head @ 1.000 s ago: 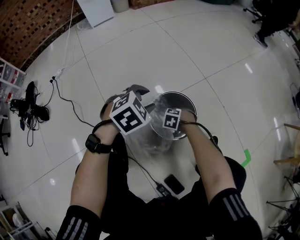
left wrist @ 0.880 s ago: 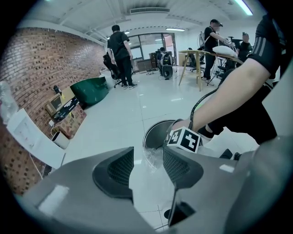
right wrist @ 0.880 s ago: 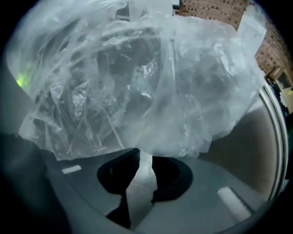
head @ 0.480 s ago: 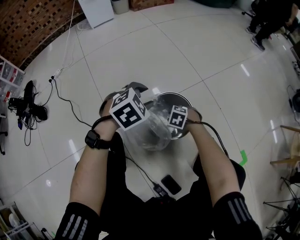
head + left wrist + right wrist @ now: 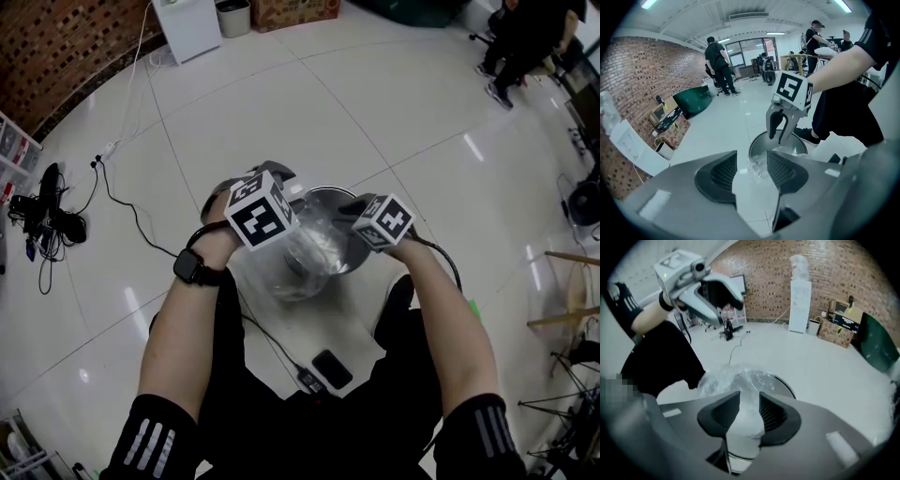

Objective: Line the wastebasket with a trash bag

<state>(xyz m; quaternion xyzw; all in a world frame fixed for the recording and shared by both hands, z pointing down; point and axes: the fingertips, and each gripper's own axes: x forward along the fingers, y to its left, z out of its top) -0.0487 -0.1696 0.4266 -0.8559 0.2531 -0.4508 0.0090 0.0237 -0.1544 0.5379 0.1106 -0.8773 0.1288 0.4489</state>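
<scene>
A clear bag over a shiny bin, with two grippers at it.

Head view: the round metal bin [image 5: 330, 193] stands on the white floor [image 5: 281, 94], just in front of the person. The crinkly bag [image 5: 302, 267] hangs at the bin's near left side, between the left gripper [image 5: 284, 186] and the right gripper [image 5: 343, 212]. Left gripper view: this gripper's jaws stand apart. A crumpled bit of the bag lies between them, against the right-hand pad only. The bin's mouth shows past it, with the other gripper above the bin. Right gripper view: this gripper's jaws are opening. A bunch of the bag fills the gap and touches both pads. From there the bag spreads out over the bin's rim.
</scene>
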